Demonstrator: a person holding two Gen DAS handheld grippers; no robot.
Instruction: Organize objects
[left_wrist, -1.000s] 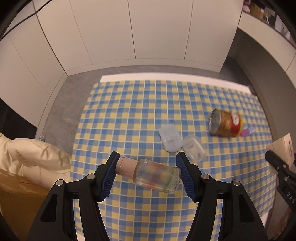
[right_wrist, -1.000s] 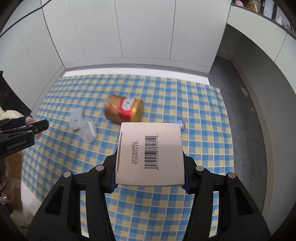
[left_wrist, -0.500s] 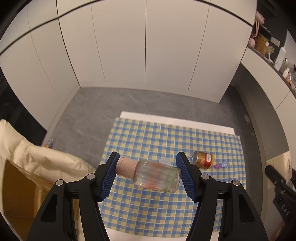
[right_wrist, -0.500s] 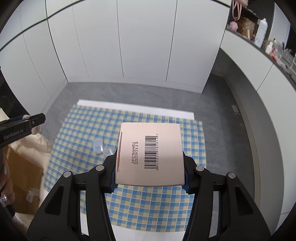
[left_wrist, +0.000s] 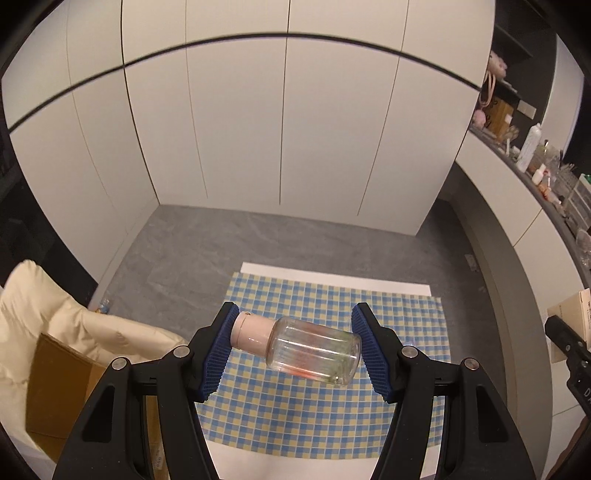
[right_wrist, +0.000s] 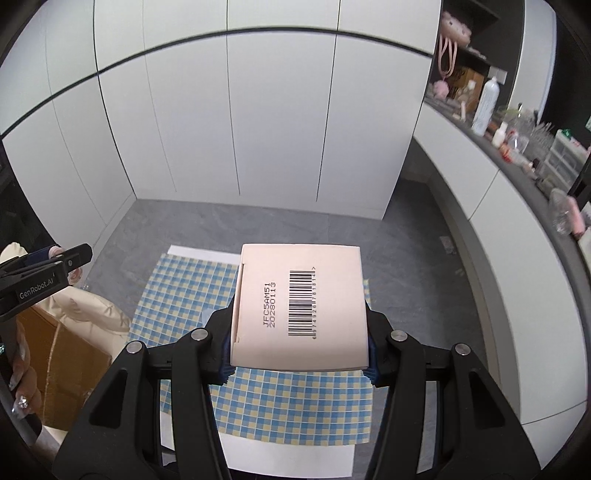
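My left gripper (left_wrist: 293, 349) is shut on a clear glass bottle (left_wrist: 314, 350) with a pink cap, held sideways between the blue pads, high above the checked cloth (left_wrist: 303, 417). My right gripper (right_wrist: 299, 343) is shut on a pale pink box (right_wrist: 300, 306) with a barcode and printed code on top, also high above the checked cloth (right_wrist: 177, 295). The box hides the cloth's middle. The left gripper shows at the left edge of the right wrist view (right_wrist: 44, 275); the right gripper and box show at the right edge of the left wrist view (left_wrist: 569, 332).
White cupboard doors (left_wrist: 280, 129) stand behind a grey floor (left_wrist: 221, 251). A cream padded cloth (left_wrist: 66, 332) lies over a brown cardboard box (left_wrist: 55, 395) at the left. A shelf (right_wrist: 517, 147) with bottles and clutter runs along the right.
Both grippers have risen far above the cloth with their objects still held. The can, lids and small tube on the cloth have shrunk away and are now hidden.
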